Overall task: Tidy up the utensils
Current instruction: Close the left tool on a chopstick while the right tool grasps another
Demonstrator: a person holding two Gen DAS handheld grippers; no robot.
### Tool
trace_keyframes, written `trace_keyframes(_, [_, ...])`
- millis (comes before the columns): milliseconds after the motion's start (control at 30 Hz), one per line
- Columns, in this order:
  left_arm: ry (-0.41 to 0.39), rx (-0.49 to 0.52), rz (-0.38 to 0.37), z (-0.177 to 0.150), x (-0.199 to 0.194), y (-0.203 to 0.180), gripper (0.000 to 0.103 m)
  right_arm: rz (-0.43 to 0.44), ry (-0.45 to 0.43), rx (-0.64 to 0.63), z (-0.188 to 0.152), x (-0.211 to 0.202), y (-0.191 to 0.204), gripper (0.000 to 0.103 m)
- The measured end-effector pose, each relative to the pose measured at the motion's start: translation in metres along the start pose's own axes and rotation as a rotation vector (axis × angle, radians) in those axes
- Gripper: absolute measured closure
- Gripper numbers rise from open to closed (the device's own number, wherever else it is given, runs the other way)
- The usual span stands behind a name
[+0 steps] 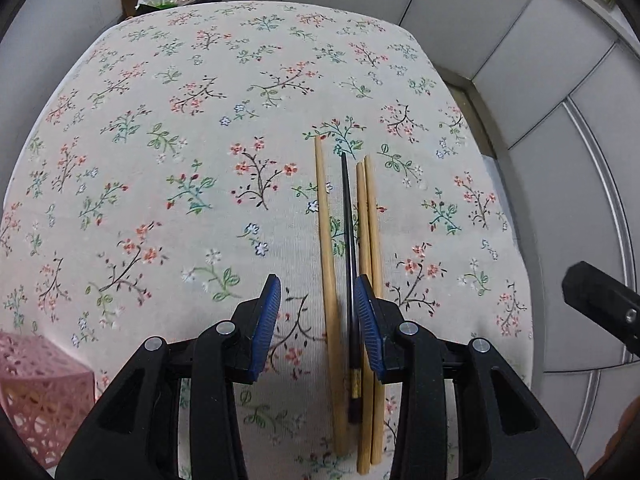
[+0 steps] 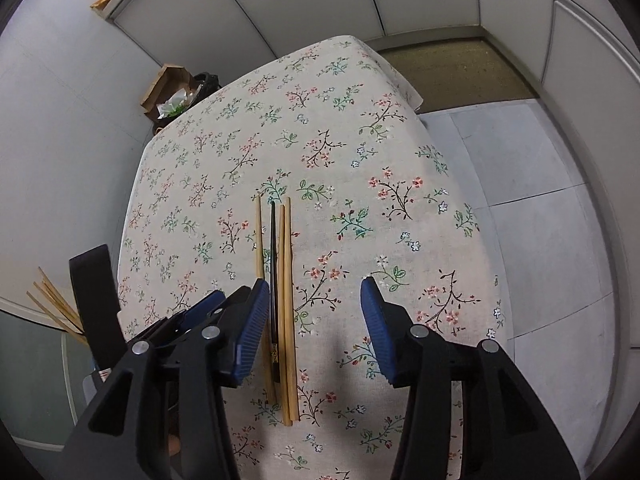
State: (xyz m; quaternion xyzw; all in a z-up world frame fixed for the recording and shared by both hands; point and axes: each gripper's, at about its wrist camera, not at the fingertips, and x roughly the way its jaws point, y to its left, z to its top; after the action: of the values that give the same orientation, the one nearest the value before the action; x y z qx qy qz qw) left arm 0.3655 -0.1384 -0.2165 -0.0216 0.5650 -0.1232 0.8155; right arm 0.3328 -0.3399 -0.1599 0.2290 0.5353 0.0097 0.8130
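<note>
Four chopsticks lie side by side on the floral tablecloth, running near to far: one wooden chopstick on the left, a black chopstick next, then a touching wooden pair on the right.

Left gripper: released, jaws wide. The single wooden stick and the black one sit in the gap; the right pad is just beside the black stick and overlaps the pair in view. Contact: can't tell.

Right gripper: also released. Its left pad sits over the near part of the left wooden stick, close to the black one.

Pink lattice basket at near left. More wooden sticks stand in a holder left of the table. Cardboard box past the far edge.
</note>
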Motion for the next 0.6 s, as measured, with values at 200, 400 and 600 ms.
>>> trace_keyframes(200, [0.025,0.059,0.054,0.004,0.024,-0.006,0.097,0.001,-0.002,0.029,0.002,0.004,-0.003,0.056])
trace_keyframes(400, [-0.001,0.075,0.005,-0.003,0.004,-0.004,0.097,-0.005,0.019,0.023,0.005,0.018,-0.001,0.055])
trace_keyframes(600, [-0.102,0.058,-0.055,-0.01,-0.045,0.007,0.097,0.023,0.123,-0.02,0.0,0.06,0.013,0.061])
